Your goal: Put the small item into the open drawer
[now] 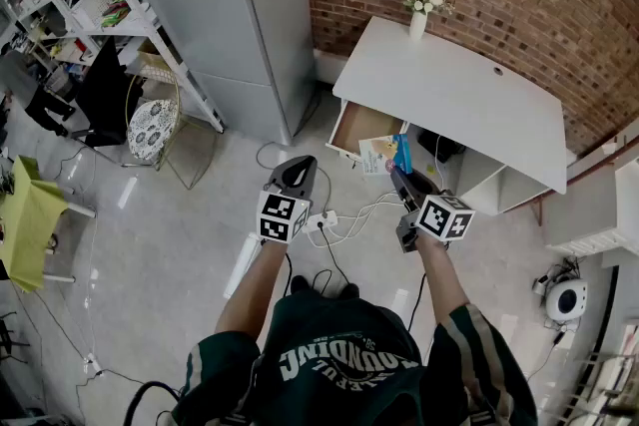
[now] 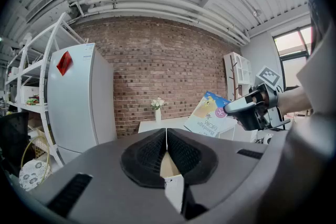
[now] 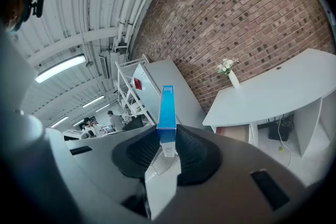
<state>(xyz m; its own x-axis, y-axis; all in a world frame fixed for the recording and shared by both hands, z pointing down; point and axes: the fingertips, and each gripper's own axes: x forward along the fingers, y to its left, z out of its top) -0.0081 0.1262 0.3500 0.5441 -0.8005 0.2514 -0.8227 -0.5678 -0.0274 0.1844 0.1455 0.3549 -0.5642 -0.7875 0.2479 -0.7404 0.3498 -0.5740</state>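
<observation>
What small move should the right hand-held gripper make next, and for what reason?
Probably ease the right hand-held gripper forward, toward the open drawer under the white desk. Its jaws clamp the thin blue box, and the box seems to be only at the drawer's front edge, not yet over its inside; releasing here might drop it on the floor.

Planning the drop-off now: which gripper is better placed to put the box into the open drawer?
Right. The right gripper is shut on the box, near the open drawer; the left gripper is shut and empty.
</observation>
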